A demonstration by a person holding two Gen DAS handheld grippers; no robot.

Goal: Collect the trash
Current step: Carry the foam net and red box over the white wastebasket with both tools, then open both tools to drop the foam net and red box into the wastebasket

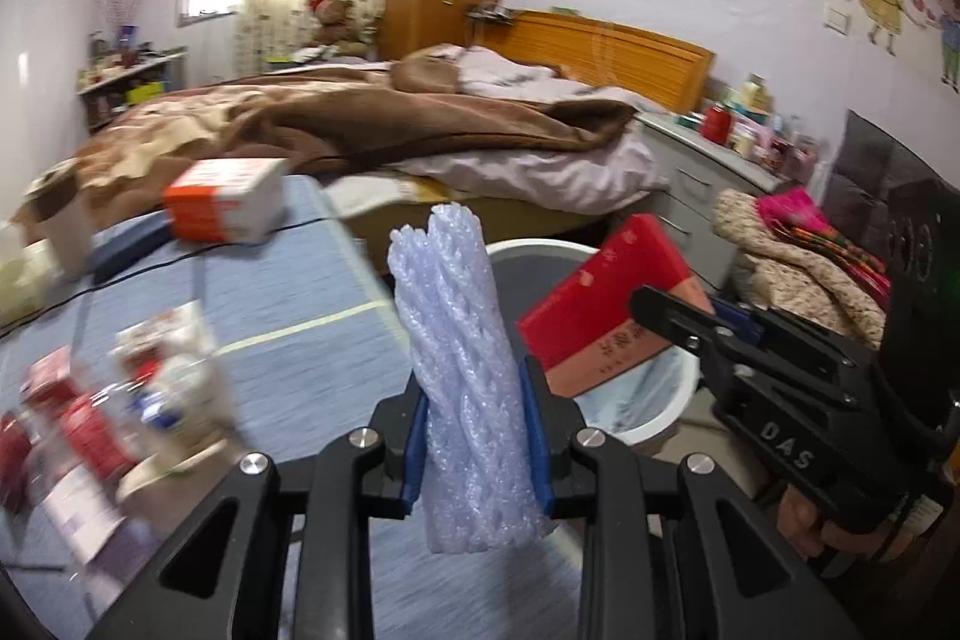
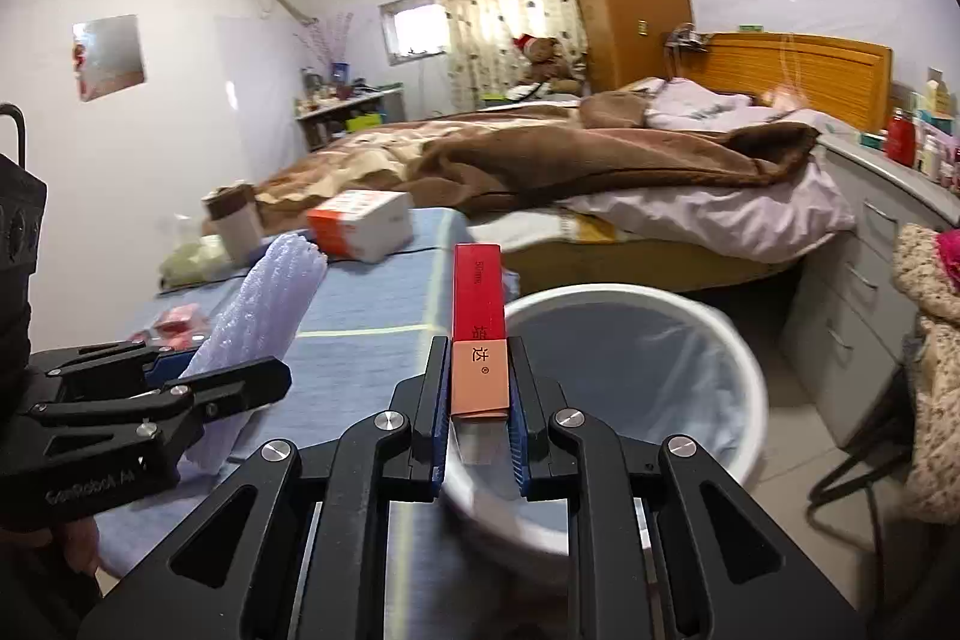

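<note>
While both hands hover near the bin, each claw grips one piece of trash.

Left gripper [image 1: 477, 436]: clamped on a foam net sleeve [image 1: 456, 340], white and ribbed, standing upright between the blue pads [image 1: 536, 436]; seen again at the left of the right wrist view [image 2: 264, 304].
Right gripper [image 2: 480, 412]: squeezed narrow on a red box [image 2: 477, 292], slim, with a tan lower band; its far end points away over the table edge.
Red box, left wrist view [image 1: 600, 304]: tilted, over the near rim of the bin.
Bin [image 2: 690, 304]: white, round, lined with a clear bag, on the floor right of the table.
Table [image 1: 288, 292]: blue cloth; orange-and-white box [image 1: 225, 199] at the far side, blurred packets [image 1: 78, 400] at the near left.
Bed [image 2: 600, 160]: beyond table and bin, brown blanket rumpled.
</note>
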